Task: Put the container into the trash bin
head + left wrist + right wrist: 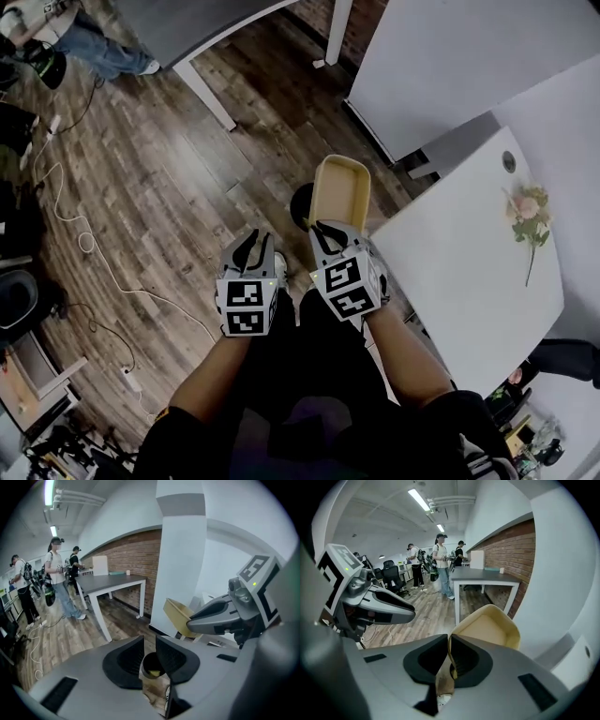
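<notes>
Tan, shallow, round-cornered fibre container [342, 192] hangs by 1 rim edge, pinched between the jaws of the right gripper [326, 231]. It is held above the floor, near the round black trash bin [300, 202]. The left gripper [254, 247] is empty, its 2 jaws slightly spread. On so thin a hold the container could swing or slip. Let go here, it might strike the bin's rim or the white table [469, 272] and drop onto the floorboards.

Both forearms [410, 356] reach forward side by side, angled down. Left hand-held gripper [255, 246]: jaws slightly apart, nothing between them. Right hand-held gripper [328, 230]: jaws pinched on the container [342, 190] rim, container held out ahead.
</notes>
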Demonstrator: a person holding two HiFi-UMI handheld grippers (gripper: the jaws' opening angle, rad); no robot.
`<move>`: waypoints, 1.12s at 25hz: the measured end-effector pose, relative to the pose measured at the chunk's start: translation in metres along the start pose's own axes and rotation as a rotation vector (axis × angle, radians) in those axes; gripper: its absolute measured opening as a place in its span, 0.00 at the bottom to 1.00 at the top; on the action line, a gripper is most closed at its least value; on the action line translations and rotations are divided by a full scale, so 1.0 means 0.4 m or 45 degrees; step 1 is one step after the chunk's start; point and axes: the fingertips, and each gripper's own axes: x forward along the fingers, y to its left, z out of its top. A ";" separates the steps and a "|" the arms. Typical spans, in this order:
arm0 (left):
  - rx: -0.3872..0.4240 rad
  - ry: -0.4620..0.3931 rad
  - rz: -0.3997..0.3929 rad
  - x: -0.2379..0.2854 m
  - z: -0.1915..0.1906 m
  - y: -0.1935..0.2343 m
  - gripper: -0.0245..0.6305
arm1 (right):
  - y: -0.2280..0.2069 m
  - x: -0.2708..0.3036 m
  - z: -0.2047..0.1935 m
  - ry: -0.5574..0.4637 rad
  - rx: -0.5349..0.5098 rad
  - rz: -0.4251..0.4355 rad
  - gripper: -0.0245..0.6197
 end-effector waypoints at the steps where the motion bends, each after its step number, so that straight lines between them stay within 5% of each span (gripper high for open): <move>1: -0.013 0.016 0.010 0.005 -0.026 0.016 0.16 | 0.019 0.030 -0.018 0.017 0.009 0.025 0.10; 11: 0.031 0.193 -0.015 0.184 -0.268 0.079 0.16 | 0.080 0.322 -0.273 0.186 0.187 0.167 0.10; 28: 0.107 0.341 -0.144 0.590 -0.555 0.123 0.16 | -0.003 0.739 -0.571 0.373 0.364 0.183 0.10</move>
